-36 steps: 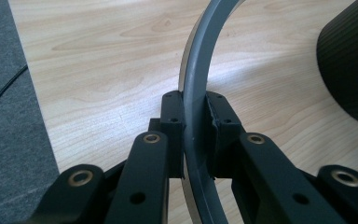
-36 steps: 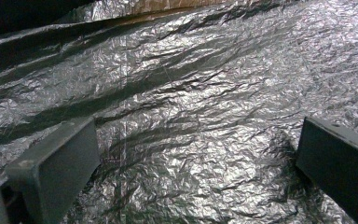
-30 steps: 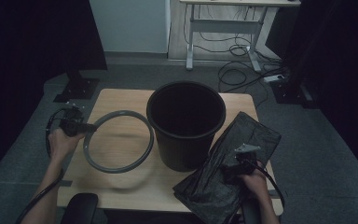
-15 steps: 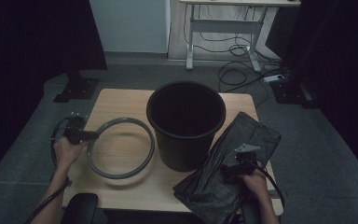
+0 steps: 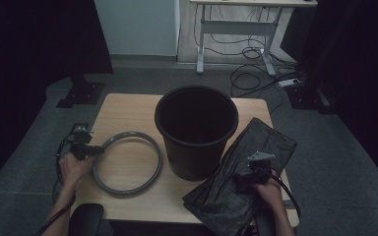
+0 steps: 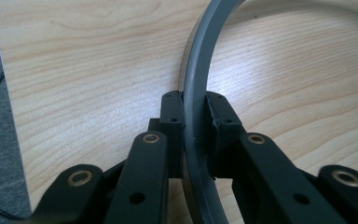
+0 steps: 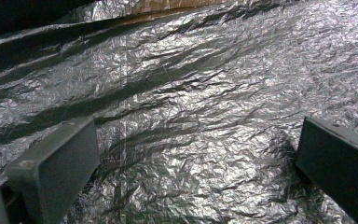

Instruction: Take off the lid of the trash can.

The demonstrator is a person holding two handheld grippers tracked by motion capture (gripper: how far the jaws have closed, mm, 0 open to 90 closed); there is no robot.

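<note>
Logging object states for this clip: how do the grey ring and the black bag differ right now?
The grey ring is a rigid hoop lying left of the bucket; the black bag is a crumpled, flattened sheet on its right. The left gripper is clamped on the ring's rim, while the right gripper is over the bag with jaws apart, nothing pinched. The bag overhangs the table edge; the ring does not. Both rest on the table.

Bin bag's (image 5: 256,162) near end cut off by the high view's bottom edge, bucket's (image 5: 197,132) inside too dark
</note>
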